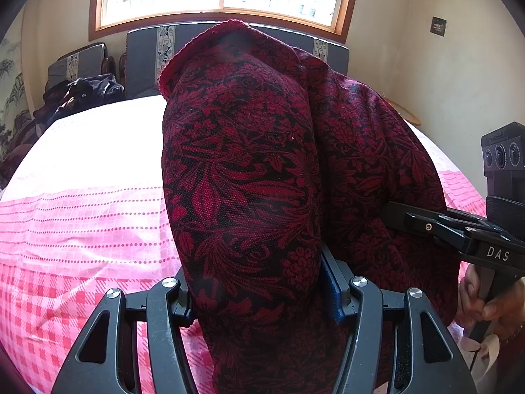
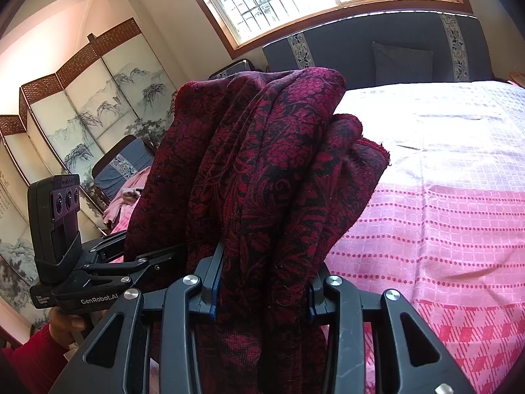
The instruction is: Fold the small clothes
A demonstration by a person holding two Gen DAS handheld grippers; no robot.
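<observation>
A dark red garment with a black floral pattern (image 1: 249, 164) hangs bunched in thick folds above the bed, and both grippers hold it. My left gripper (image 1: 259, 295) is shut on a wide bundle of the cloth, which fills the gap between its fingers and hides their tips. In the right wrist view the same garment (image 2: 262, 151) rises in several folds out of my right gripper (image 2: 264, 282), whose fingers are shut on it. The right gripper (image 1: 393, 213) clamps the cloth's right side in the left wrist view. The left gripper (image 2: 131, 252) shows at the left, close beside the right one.
A pink and white checked bedsheet (image 1: 82, 229) (image 2: 443, 229) spreads below the garment. Grey cushions (image 1: 147, 59) stand under the window. Dark clothes (image 1: 85, 95) lie on a chair at left. A painted folding screen (image 2: 82, 115) stands along the wall. A person's hand (image 1: 485, 302) holds each gripper.
</observation>
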